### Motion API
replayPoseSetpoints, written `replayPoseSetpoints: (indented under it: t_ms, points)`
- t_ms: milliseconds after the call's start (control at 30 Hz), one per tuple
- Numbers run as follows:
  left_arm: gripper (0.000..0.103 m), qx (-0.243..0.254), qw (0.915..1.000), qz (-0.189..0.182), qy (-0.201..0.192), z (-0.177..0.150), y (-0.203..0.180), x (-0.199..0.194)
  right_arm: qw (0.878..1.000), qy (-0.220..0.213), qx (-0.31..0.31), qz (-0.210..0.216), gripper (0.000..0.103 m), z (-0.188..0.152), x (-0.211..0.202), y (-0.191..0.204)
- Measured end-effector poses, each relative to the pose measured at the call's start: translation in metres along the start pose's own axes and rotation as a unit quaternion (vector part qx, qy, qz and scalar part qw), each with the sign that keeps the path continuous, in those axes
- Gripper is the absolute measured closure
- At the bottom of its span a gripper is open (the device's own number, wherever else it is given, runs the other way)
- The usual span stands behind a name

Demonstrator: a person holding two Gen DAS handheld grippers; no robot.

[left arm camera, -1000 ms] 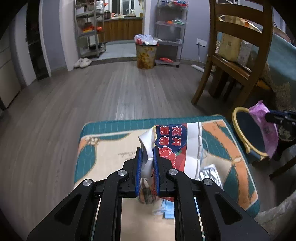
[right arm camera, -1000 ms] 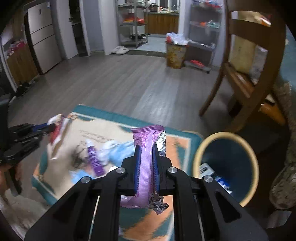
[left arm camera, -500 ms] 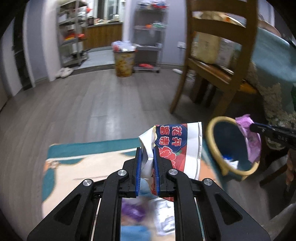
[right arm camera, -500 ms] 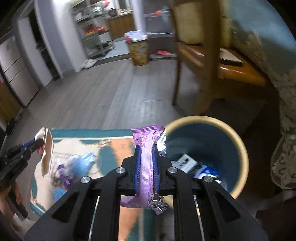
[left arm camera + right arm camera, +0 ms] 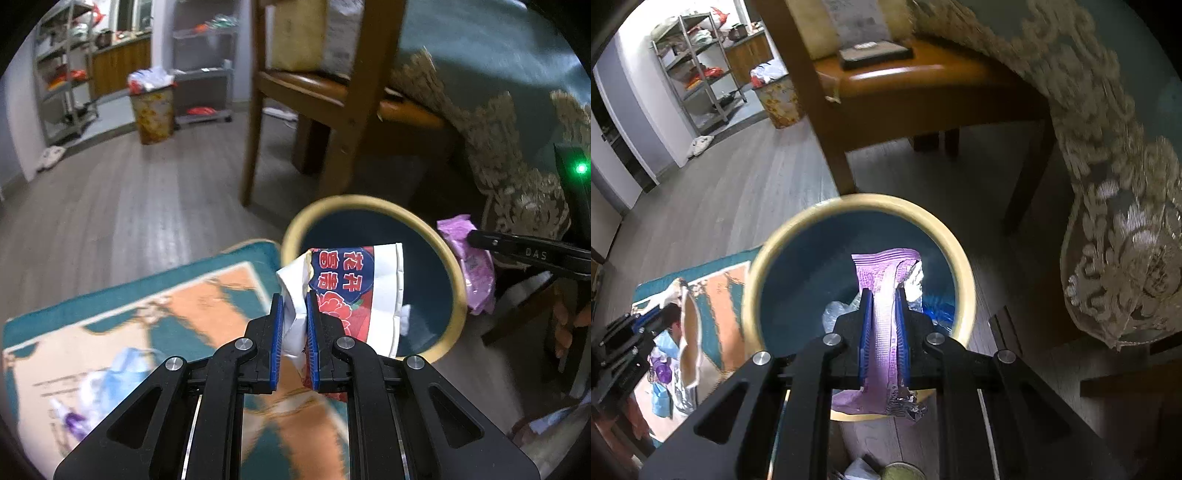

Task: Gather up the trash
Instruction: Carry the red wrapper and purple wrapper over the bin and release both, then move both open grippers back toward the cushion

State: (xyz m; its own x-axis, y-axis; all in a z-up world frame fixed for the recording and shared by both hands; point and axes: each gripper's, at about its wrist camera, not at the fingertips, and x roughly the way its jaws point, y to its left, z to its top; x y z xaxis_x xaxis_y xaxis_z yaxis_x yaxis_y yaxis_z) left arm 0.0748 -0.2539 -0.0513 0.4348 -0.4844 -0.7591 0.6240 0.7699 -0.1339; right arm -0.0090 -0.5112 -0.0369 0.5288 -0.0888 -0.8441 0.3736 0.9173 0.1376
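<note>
My left gripper (image 5: 294, 314) is shut on a crumpled red, white and blue wrapper (image 5: 354, 291), which hangs over the near left rim of a blue bin with a yellow rim (image 5: 458, 288). My right gripper (image 5: 884, 299) is shut on a purple foil wrapper (image 5: 886, 280) held above the mouth of that bin (image 5: 960, 254). In the left wrist view the right gripper (image 5: 476, 238) shows at the bin's right edge with the purple wrapper (image 5: 472, 269). In the right wrist view the left gripper (image 5: 670, 312) shows at the left with its wrapper (image 5: 689, 339). Some trash (image 5: 833, 314) lies inside the bin.
A teal and orange rug (image 5: 184, 306) lies left of the bin with more litter, among it a purple bottle (image 5: 72, 421) and blue scraps (image 5: 661, 400). A wooden chair (image 5: 332, 96) and a draped tablecloth (image 5: 1115, 206) stand just behind the bin. A second full bin (image 5: 151, 107) stands far back.
Both grippers have swung right from above the rug toward the blue bin, each keeping its wrapper. The purple wrapper now hangs over the bin's mouth, the red one at its rim.
</note>
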Motion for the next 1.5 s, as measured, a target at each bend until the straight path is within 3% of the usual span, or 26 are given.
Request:
replayPoseSetpoints:
  t_ms: [333,667,833,867,1033,1133,1400,1500]
  points:
    - [0.090,0.006,0.9995,-0.018,0.026,0.000,-0.024,0.043,1.000,0.016,-0.001,0.006,0.091,0.003,0.023,-0.004]
    - [0.089,0.007,0.9991,-0.025,0.033,0.002,-0.030,0.056,1.000,0.009,-0.011,0.004,0.091,0.006,0.027,0.006]
    - [0.078,-0.003,0.9993,-0.028,0.023,0.005,-0.027,0.051,1.000,-0.013,-0.001,0.002,0.088,0.010,0.020,0.004]
    - [0.073,-0.004,0.9994,-0.028,0.021,0.005,-0.026,0.049,1.000,-0.015,0.002,0.004,0.085,0.010,0.020,0.003]
    - [0.072,-0.006,0.9996,-0.025,0.012,0.006,-0.022,0.040,1.000,-0.022,0.006,-0.001,0.077,0.011,0.016,0.004]
    - [0.071,-0.006,0.9998,-0.020,0.003,0.007,-0.017,0.026,1.000,-0.028,0.006,-0.002,0.064,0.013,0.012,0.009]
    - [0.069,-0.012,0.9996,0.009,-0.026,0.005,0.014,-0.027,0.999,-0.043,-0.011,-0.003,0.054,0.014,-0.002,0.034]
    - [0.062,-0.016,0.9991,0.022,-0.034,0.000,0.027,-0.046,0.999,-0.048,-0.013,-0.004,0.047,0.012,-0.011,0.046]
